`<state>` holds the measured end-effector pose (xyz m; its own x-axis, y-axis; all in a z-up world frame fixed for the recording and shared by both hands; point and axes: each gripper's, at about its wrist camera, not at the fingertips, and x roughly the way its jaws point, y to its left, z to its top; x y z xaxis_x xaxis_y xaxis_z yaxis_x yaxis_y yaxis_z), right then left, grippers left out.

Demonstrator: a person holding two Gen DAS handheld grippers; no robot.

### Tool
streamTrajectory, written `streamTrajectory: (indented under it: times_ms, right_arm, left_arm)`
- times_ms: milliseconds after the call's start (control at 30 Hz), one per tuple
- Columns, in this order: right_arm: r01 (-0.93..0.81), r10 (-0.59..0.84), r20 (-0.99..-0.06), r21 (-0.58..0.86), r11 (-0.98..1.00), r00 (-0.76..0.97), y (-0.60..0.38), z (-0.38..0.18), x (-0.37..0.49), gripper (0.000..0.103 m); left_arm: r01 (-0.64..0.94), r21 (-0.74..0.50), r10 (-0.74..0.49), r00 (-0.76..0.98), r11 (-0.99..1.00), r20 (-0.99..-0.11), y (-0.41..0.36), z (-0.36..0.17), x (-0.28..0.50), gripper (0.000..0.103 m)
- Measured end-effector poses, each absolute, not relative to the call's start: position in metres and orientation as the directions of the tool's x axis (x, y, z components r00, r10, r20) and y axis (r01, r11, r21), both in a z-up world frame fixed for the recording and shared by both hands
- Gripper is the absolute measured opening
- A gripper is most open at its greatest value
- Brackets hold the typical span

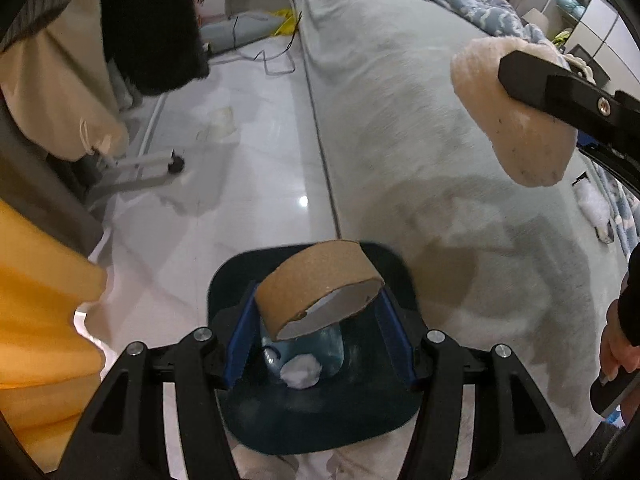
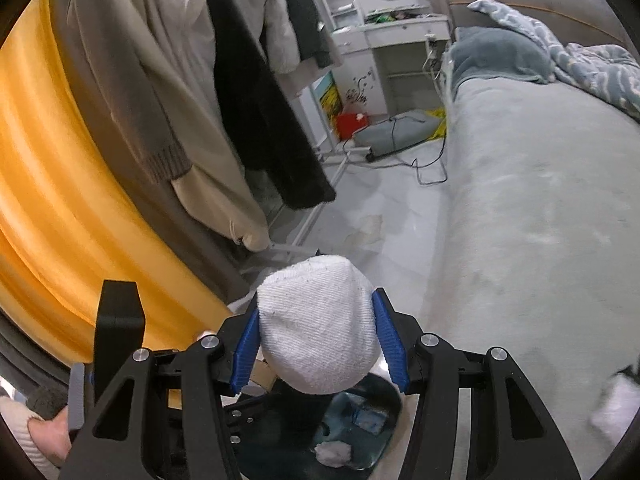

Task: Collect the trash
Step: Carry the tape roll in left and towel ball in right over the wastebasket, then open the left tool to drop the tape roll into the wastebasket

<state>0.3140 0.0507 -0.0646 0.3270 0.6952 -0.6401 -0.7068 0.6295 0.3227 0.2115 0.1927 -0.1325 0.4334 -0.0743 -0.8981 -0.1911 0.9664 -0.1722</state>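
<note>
We hold a cardboard ring (image 1: 318,286), a spent tape core, between the blue pads (image 1: 240,344) of the left tool (image 1: 318,320). The pads press on the ring's outer wall at both sides, so the tool stands about half open and closed on the ring. The ring tilts, its open end facing the camera and downward.

Directly below the ring we see a dark bin (image 1: 320,412) standing on the floor (image 1: 240,184) against the near edge of the bed (image 1: 420,140). Inside the bin lie a clear plastic bottle (image 1: 316,346) and a white crumpled tissue (image 1: 301,372).

The right tool (image 2: 318,340) grips a white sock-like cloth bundle (image 2: 318,328) between its blue pads (image 2: 390,342). The pads press on both sides of the bundle, again at roughly half opening. In the left wrist view the same bundle (image 1: 516,112) hangs in the air above the bed, well apart from the ring. In the right wrist view the bin (image 2: 384,400) sits below the bundle, partly hidden by it.

A second white cloth item (image 1: 596,210) lies near the right edge of the bed. Pale scraps (image 1: 220,124) lie on the floor further off, between the bed and a garment rack (image 1: 148,164). Coats (image 2: 248,92) hang on the rack, beside a yellow curtain (image 2: 60,160). Cables (image 2: 424,164) run across the floor near a white desk (image 2: 392,36) at the far end of the bed.
</note>
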Motion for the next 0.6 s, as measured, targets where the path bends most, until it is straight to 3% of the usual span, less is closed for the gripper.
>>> streamTrajectory:
  times_ms: [500,600]
  right_arm:
    - [-0.737,0.631,-0.744,0.296,0.607,0.221,0.110,-0.111,0.306,0.054]
    - [-0.741,0.615,-0.762,0.292,0.605,0.202,0.118,-0.119,0.307,0.054]
  left_arm:
    - [-0.204,-0.238,-0.179,0.268,0.950,-0.946,0.231,-0.169,0.182,0.061]
    - [-0.194,-0.268,-0.221,0.234,0.944,-0.947,0.233,-0.176,0.179,0.066]
